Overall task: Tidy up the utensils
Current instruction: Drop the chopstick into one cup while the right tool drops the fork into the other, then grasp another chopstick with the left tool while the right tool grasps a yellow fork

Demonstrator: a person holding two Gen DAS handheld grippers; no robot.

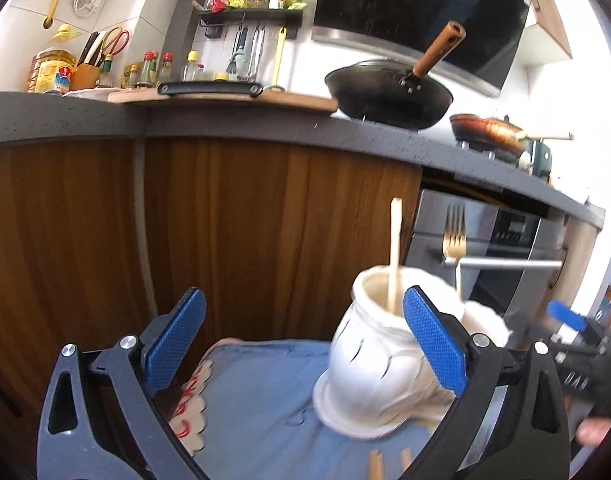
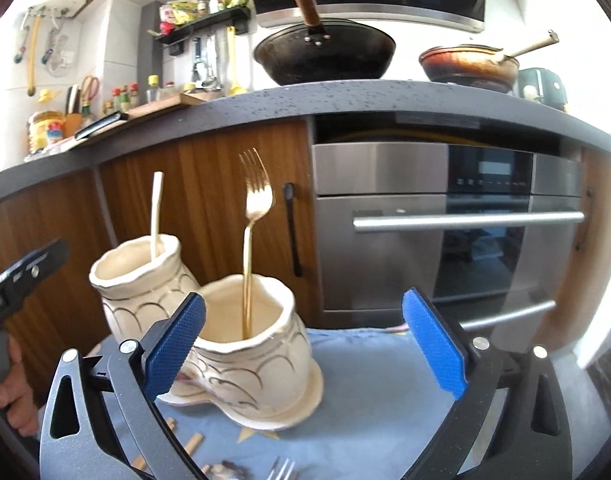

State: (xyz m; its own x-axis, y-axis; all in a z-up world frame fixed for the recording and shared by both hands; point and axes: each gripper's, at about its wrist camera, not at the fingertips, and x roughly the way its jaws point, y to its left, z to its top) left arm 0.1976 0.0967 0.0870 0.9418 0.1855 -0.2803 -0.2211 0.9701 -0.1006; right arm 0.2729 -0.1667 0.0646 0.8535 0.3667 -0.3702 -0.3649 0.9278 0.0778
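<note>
Crowding the blue cloth (image 2: pixel 365 380): twin-mouthed holder (image 2: pixel 241 344), gold fork (image 2: pixel 254 216), chopstick (image 2: pixel 157 212).

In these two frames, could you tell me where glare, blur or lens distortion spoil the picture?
Left wrist view: the countertop bows under the fisheye, the right edge is blown out white, and the white holder is smeared. Right wrist view: the countertop curves too, the fork looks slightly soft, and the corners are dark.

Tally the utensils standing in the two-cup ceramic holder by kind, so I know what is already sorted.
Gold fork, in the nearer cup: 1
Pale wooden stick, in the farther cup: 1
Total standing in the holder: 2
</note>
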